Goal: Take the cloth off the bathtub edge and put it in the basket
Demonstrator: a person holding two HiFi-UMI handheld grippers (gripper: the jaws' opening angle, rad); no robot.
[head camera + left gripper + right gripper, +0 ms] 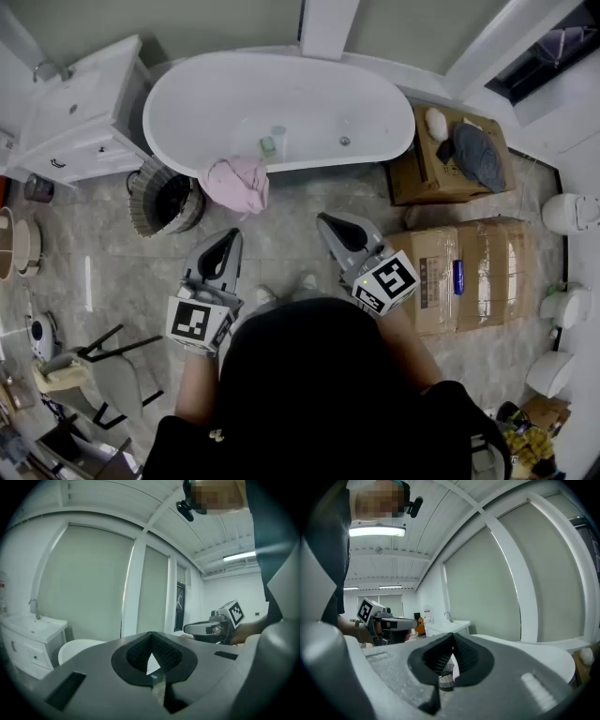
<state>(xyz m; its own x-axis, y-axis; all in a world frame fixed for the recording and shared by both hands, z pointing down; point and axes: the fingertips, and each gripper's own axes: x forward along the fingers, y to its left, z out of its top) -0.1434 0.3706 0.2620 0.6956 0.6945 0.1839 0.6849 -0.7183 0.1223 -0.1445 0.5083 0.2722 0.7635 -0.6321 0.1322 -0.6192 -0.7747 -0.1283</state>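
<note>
A pink cloth (236,183) hangs crumpled over the near rim of the white bathtub (281,80). Just left of it, on the floor, stands a dark woven basket (165,199). My left gripper (228,237) is held below the cloth, pointing at it, with its jaws shut and nothing in them. My right gripper (327,221) hovers to the right of the cloth, also shut and empty. Both gripper views look upward at the wall and ceiling. In the left gripper view the jaws (152,635) meet at the tip, and the right gripper view shows the same (452,637).
A white vanity with a sink (81,114) stands left of the tub. Cardboard boxes (466,272) sit on the floor at the right, one (417,167) carrying a dark cloth (478,156). White toilets (573,214) line the right edge. A chair (105,367) is at the lower left.
</note>
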